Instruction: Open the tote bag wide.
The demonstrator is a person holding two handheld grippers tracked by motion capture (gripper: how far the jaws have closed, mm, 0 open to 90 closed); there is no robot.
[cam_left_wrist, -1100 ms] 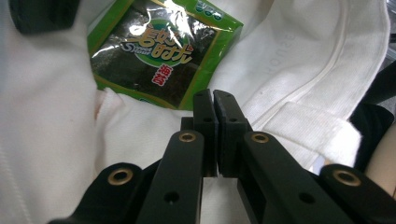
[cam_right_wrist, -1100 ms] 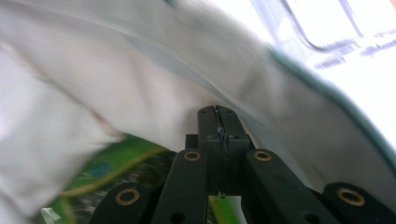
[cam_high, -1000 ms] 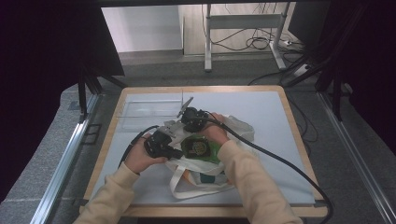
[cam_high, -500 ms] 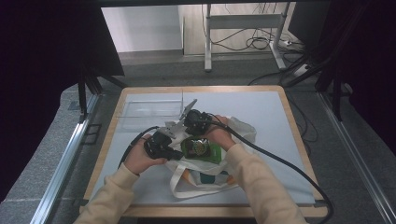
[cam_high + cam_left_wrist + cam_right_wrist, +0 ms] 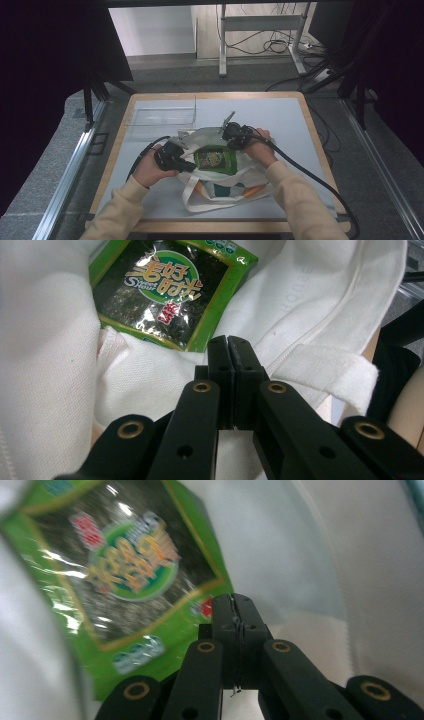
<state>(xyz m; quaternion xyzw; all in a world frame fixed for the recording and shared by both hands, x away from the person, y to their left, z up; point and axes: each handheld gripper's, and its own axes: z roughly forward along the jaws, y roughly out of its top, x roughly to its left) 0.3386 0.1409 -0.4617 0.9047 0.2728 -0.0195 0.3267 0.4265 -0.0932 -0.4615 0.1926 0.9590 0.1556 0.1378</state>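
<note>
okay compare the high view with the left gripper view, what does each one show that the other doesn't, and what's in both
High view: the table, a clear plastic tray at its far left, both forearms, and the right gripper at the far side of the white tote bag.

Left gripper view: the left gripper up close, jaws pressed together with bag cloth pinched between them, and the printing on the green snack packet.

Both: the white bag with its strap, and the green packet lying in the bag's mouth.
</note>
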